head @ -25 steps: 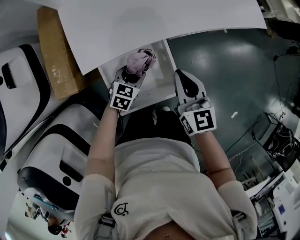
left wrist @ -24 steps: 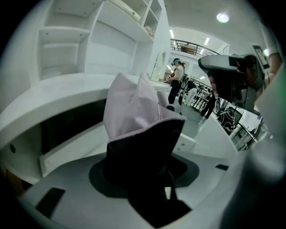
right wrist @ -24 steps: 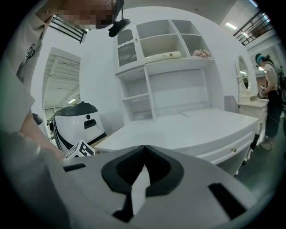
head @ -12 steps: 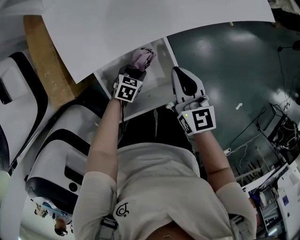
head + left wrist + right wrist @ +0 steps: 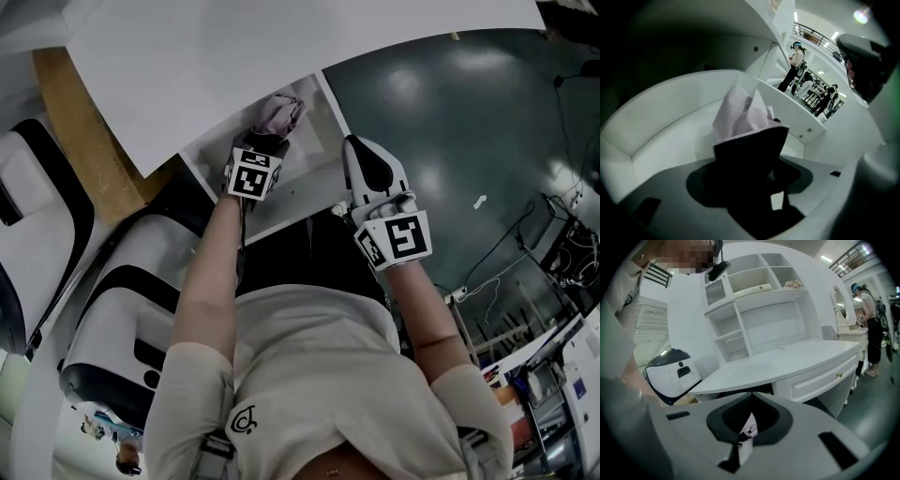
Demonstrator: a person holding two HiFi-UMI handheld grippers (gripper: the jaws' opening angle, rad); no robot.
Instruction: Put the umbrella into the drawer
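White desk top [image 5: 234, 66] overhangs the open drawer [image 5: 314, 167] at twelve o'clock; the umbrella [image 5: 279, 114] already sits inside it, so the placing looks nearly done; your left tongs [image 5: 267, 141] are spreading, with the umbrella between them; you have yet to let go, back out and probably shut the drawer; your right tongs [image 5: 361, 155] hang pressed together and empty at three o'clock of the drawer, past its side wall; mind the desk edge above you; open floor [image 5: 450, 141] lies at two o'clock.
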